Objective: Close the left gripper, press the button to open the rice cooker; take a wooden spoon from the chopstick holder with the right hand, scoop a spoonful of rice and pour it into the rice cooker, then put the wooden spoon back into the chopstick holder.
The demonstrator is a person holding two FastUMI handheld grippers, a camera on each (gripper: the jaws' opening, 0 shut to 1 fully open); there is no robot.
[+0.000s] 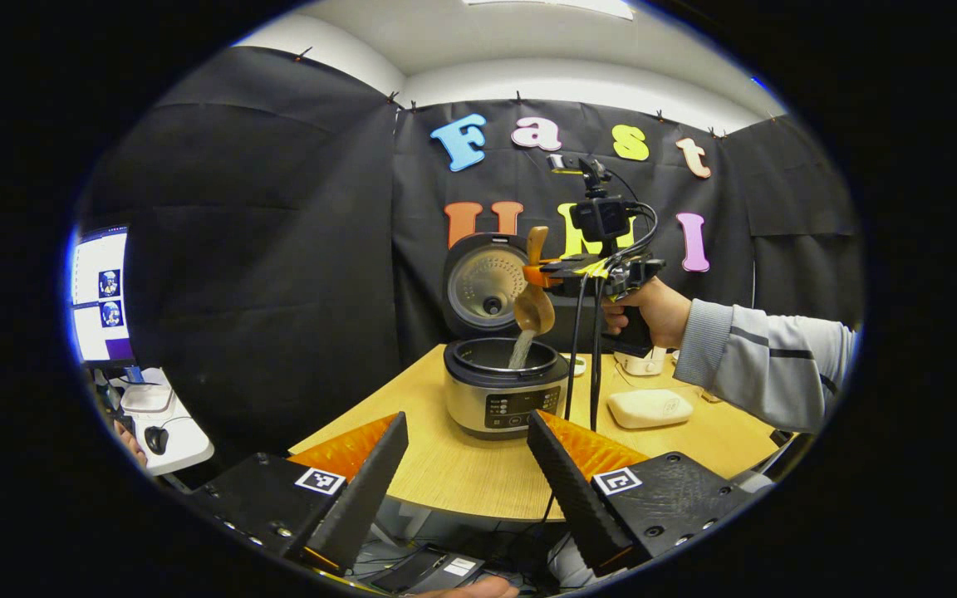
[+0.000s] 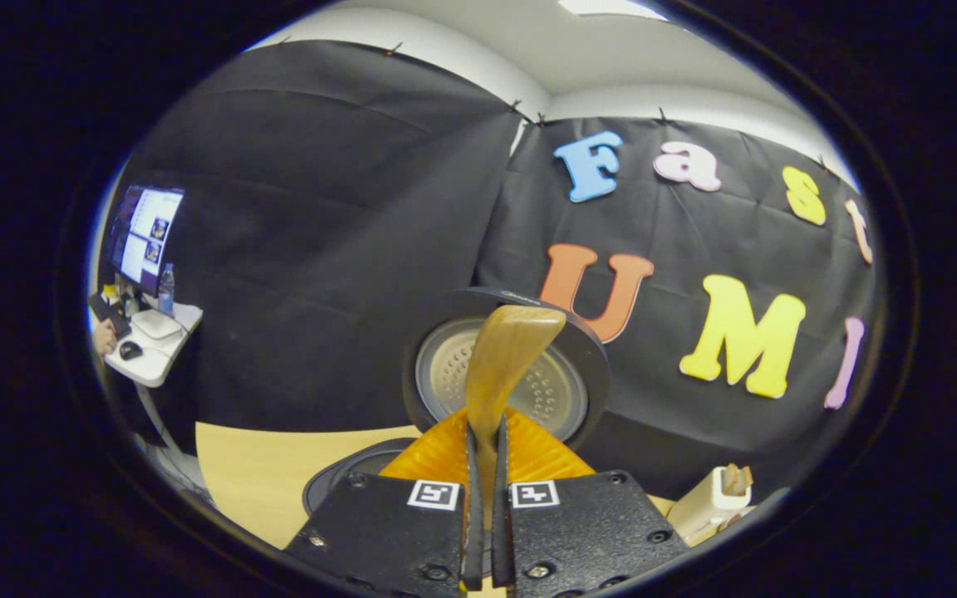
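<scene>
Rice cooker (image 1: pixel 506 390): it stood on the wooden table (image 1: pixel 462 473) with its lid (image 1: pixel 485 285) swung up and back, so I could look into the dark inner pot (image 1: pixel 502 355)
Rice: a thin pale stream (image 1: pixel 522 349) fell from the spoon bowl into the pot; how much had gathered inside I could not tell
Wooden spoon (image 1: pixel 533 299): in the left gripper view it hung tilted above the pot, bowl down and handle up; in the right gripper view I saw its handle (image 2: pixel 502 357) rise in front of the raised lid (image 2: pixel 505 374)
Right gripper (image 2: pixel 487 498): my fingers were pressed nearly together, pinching the spoon handle between them; from the left gripper view I saw this tool (image 1: pixel 566 270) held by a hand (image 1: pixel 653 309) in a grey sleeve (image 1: pixel 765 357), above and just right of the cooker
Left gripper (image 1: pixel 466 465): my fingers stood spread wide with nothing between them, held back near the table's front edge, well apart from the cooker
Chopstick holder (image 2: pixel 715 498): a white holder stood low at the right of the right gripper view with something brown poking from its top; I could not make out what
White box (image 1: pixel 650 408): a flat pale box lay on the table just right of the cooker
</scene>
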